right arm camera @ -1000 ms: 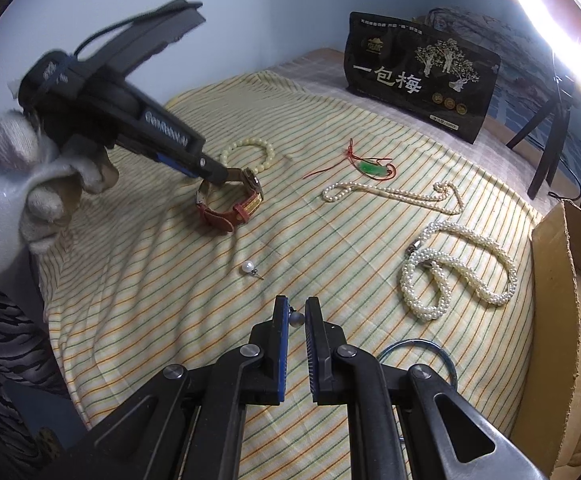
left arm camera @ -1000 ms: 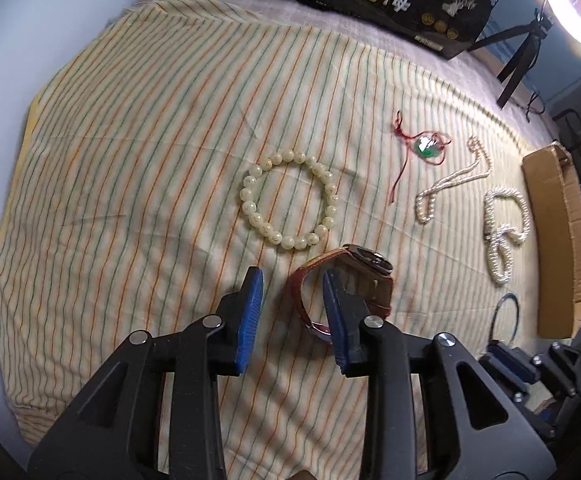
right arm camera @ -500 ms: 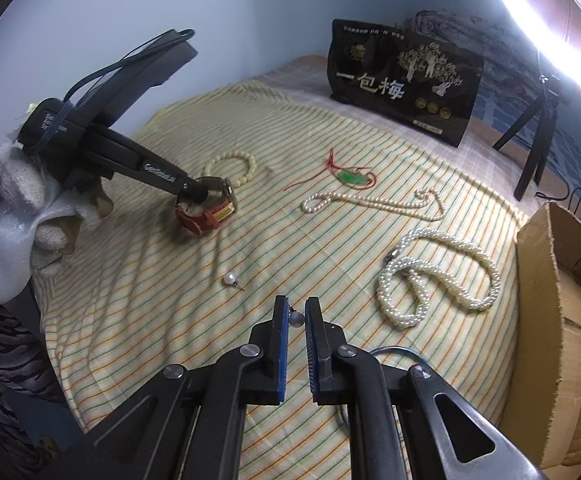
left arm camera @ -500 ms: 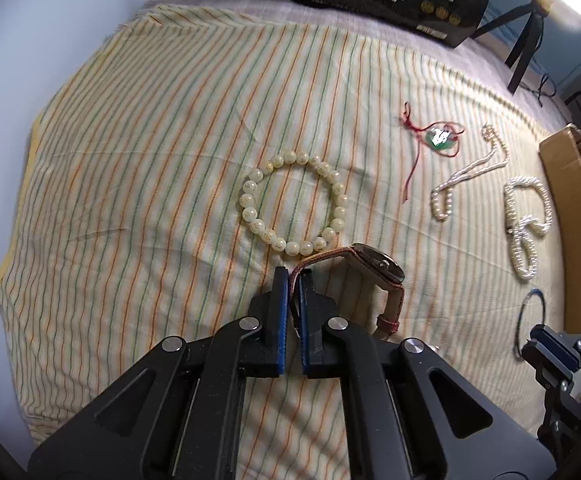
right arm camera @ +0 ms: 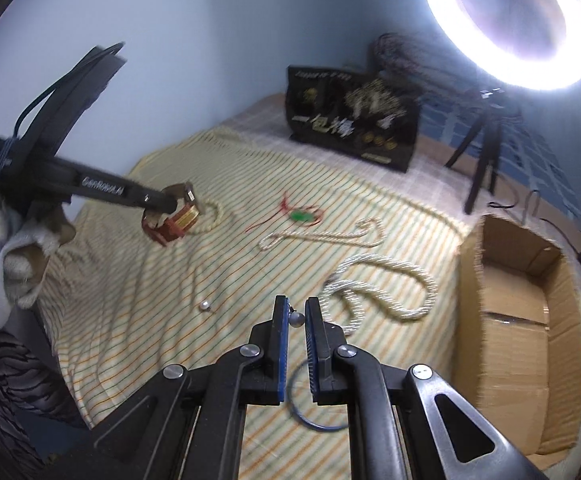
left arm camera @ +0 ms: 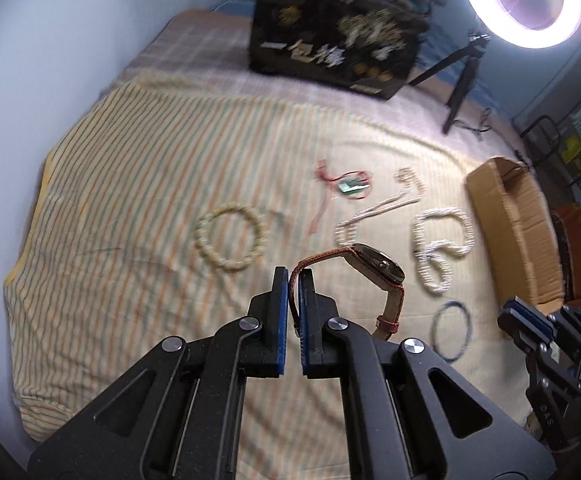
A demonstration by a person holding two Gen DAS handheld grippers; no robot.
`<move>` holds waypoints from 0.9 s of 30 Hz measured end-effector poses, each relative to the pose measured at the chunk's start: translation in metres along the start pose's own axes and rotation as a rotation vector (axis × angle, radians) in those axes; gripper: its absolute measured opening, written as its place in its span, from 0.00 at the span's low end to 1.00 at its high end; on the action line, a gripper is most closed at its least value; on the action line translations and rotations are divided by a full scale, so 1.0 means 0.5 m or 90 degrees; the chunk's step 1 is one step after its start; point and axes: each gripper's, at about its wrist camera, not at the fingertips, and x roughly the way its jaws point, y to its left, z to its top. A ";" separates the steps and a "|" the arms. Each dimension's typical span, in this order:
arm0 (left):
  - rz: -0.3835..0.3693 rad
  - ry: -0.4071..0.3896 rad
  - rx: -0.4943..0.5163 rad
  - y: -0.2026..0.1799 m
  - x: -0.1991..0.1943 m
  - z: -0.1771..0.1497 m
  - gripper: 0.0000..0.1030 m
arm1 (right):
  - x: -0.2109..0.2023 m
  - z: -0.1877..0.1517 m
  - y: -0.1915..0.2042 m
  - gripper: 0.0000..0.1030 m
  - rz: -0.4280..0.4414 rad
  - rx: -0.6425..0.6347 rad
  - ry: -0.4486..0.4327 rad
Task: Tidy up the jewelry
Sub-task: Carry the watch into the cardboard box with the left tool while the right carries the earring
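Note:
My left gripper (left arm camera: 294,276) is shut on the strap of a brown-strapped watch (left arm camera: 378,267) and holds it above the striped cloth; the watch (right arm camera: 175,218) also shows in the right wrist view, hanging from the left gripper (right arm camera: 161,205). My right gripper (right arm camera: 295,312) is shut on a small pearl earring (right arm camera: 296,319). On the cloth lie a cream bead bracelet (left arm camera: 230,242), a red-cord green pendant (left arm camera: 349,188), two pearl necklaces (left arm camera: 382,208) (left arm camera: 442,248), a blue ring (left arm camera: 451,330) and a second pearl earring (right arm camera: 204,305).
An open cardboard box (right arm camera: 518,308) stands at the right edge of the bed. A black printed bag (right arm camera: 352,120) stands at the back. A ring light (right arm camera: 518,20) on a tripod (right arm camera: 486,152) is at the back right.
My left gripper closed on the watch strap and lifted the watch off the cloth. My right gripper stayed shut on the pearl earring and rose a little.

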 end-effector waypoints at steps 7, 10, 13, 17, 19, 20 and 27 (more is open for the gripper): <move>-0.041 -0.023 0.028 -0.102 -0.028 -0.008 0.02 | -0.069 0.005 -0.104 0.05 -0.048 0.055 -0.040; -0.060 -0.029 0.045 -0.155 -0.032 -0.020 0.02 | -0.089 0.001 -0.157 0.05 -0.069 0.087 -0.050; -0.076 -0.033 0.057 -0.201 -0.031 -0.031 0.02 | -0.103 -0.006 -0.210 0.06 -0.089 0.115 -0.055; -0.091 -0.041 0.085 -0.273 -0.027 -0.047 0.02 | -0.113 -0.018 -0.277 0.05 -0.111 0.152 -0.055; -0.099 -0.047 0.101 -0.313 -0.025 -0.055 0.02 | -0.117 -0.024 -0.300 0.06 -0.118 0.167 -0.055; -0.102 -0.048 0.105 -0.325 -0.024 -0.057 0.02 | -0.118 -0.025 -0.312 0.06 -0.123 0.173 -0.055; -0.130 -0.043 0.144 -0.429 0.003 -0.080 0.02 | -0.114 -0.029 -0.376 0.06 -0.124 0.215 -0.052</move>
